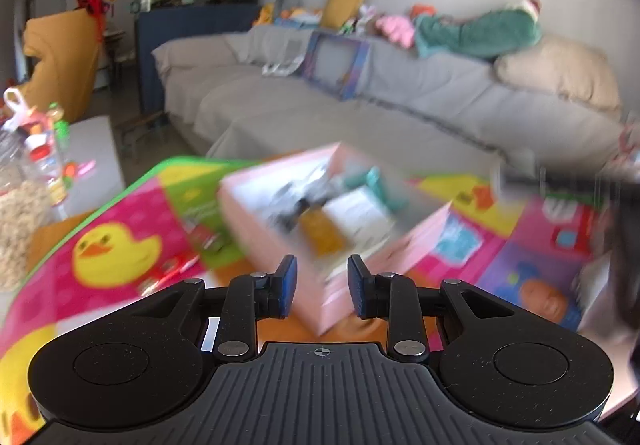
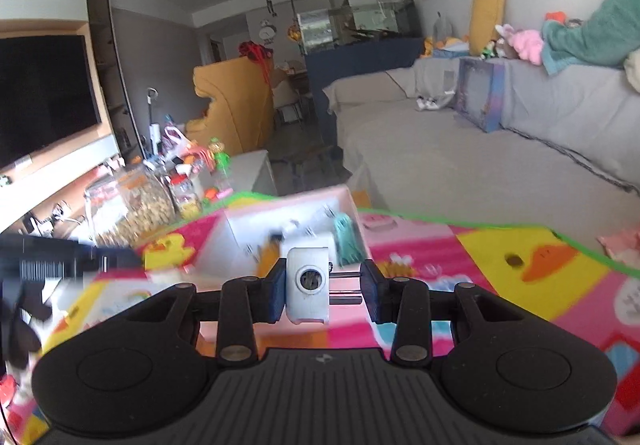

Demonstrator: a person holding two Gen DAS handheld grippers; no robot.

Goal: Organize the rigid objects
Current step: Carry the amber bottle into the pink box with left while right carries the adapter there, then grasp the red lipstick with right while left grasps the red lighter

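Presently, right claw (image 2: 324,287): fingers spread, a white plug adapter (image 2: 308,285) between them; touching the left finger, a visible gap to the right finger, so whether gripped or just let go cannot be told.
Left claw (image 1: 322,287): fingers spread, holding nothing, poised just above the near corner of the pink box (image 1: 320,221).
Adapter position: in front of and near the pink box (image 2: 296,229), apparently not yet inside.
Box contents: several small items already in, among them a teal piece (image 1: 376,181), a yellow-orange piece (image 1: 324,235), white and grey pieces; blurred, not identified further.
Box location: on the colourful play mat (image 1: 116,245) with duck prints, before a grey sofa (image 1: 360,113).
Surroundings: jars and toys (image 2: 160,197) on a low table to the left; dark blurred shape at the frame edge, unidentified.
Progress, judged: well advanced, box partly filled.
Remaining, judged: adapter to go into the box; further loose items not discernible.
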